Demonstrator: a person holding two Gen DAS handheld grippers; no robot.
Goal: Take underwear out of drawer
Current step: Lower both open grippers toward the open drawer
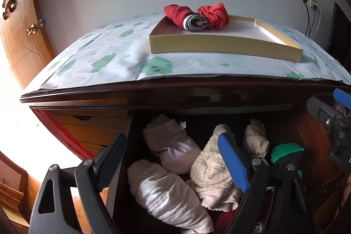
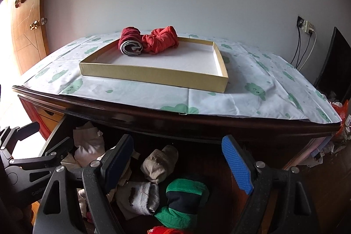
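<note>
Both jaws wide, empty, over open dark wooden drawer (image 1: 307, 131).
Left gripper (image 1: 175, 159) above my soft cream dotted rolled underwear (image 1: 166, 194) near drawer's front; light, floppy, pinch mid-roll. Right gripper (image 2: 177, 163) idle.

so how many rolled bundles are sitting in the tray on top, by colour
dark red bundle, rolled with a grey band showing: 1
brighter red bundle: 1
total in the tray: 2
</note>
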